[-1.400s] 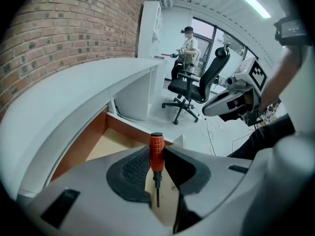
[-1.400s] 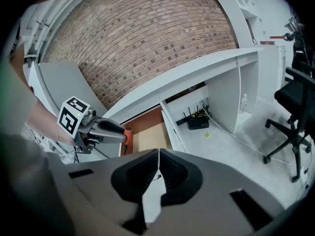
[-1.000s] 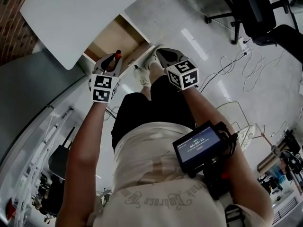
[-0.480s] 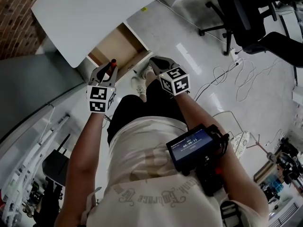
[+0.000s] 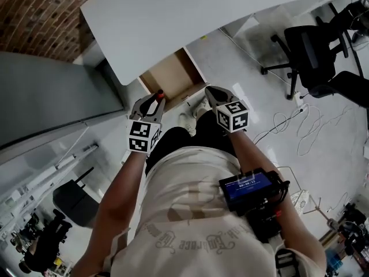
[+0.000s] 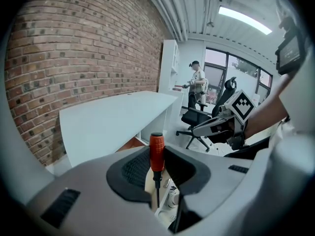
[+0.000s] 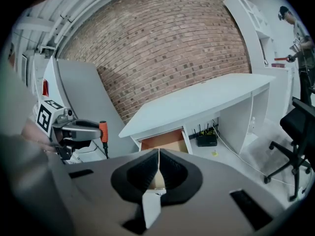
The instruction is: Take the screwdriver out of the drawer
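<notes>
Your left gripper (image 6: pixel 158 167) clamps the screwdriver (image 6: pixel 156 150) upright, orange handle up, clear of the open drawer (image 5: pixel 173 74), while your right gripper (image 7: pixel 158 157) hangs alongside, jaws together, empty.

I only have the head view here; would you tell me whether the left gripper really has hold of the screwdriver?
Observer: Yes. The left gripper view shows the left gripper closed on the orange handle of the screwdriver, handle up, shaft pointing down.
Operator: Thank you. Is the right gripper carrying anything?
Observer: No. In the right gripper view its jaws are together with nothing between them.
Operator: Is anyone else in the room?
Observer: Yes. The left gripper view shows a person standing by the white shelving in the background.
</notes>
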Motion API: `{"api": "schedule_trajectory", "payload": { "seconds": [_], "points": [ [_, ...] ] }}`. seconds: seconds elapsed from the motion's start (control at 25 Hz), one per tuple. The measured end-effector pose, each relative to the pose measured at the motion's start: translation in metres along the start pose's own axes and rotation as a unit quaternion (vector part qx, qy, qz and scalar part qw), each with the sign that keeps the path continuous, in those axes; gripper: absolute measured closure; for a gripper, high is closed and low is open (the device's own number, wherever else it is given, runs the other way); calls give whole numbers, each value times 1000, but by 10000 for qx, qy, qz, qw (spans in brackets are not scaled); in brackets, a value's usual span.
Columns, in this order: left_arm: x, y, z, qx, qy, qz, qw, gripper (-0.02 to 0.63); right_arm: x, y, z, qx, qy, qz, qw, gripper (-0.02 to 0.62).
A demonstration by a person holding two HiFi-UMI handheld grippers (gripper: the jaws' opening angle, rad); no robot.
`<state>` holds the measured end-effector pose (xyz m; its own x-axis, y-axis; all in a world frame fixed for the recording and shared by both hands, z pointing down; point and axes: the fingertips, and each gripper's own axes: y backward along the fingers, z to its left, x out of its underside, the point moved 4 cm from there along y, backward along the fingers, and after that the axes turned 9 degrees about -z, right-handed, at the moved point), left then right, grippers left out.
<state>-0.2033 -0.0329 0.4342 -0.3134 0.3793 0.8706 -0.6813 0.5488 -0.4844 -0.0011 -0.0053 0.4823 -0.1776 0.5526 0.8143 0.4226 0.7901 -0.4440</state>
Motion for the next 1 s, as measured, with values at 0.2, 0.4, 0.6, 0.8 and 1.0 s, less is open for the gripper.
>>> {"api": "schedule_trajectory", "payload": {
  "seconds": [0.2,0.4,0.6,0.8,1.0],
  "points": [
    [-9,23,6,-155,172,-216,9995,502,-21,3,16,-118,101,-159,9998,571],
    [-17,46,10,-376,183,-361,9985,502,-37,3,33,-381,248,-379,9982,571],
    [-26,62,5,-509,218,-544,9970,502,-50,15,49,-621,298,-581,9959,571],
    [-36,64,-3,-481,168,-726,9961,502,-63,27,63,-785,482,-695,9933,571],
    [-43,67,-13,-361,101,-851,9957,502,-69,39,71,-885,631,-710,9915,572]
  ]
}}
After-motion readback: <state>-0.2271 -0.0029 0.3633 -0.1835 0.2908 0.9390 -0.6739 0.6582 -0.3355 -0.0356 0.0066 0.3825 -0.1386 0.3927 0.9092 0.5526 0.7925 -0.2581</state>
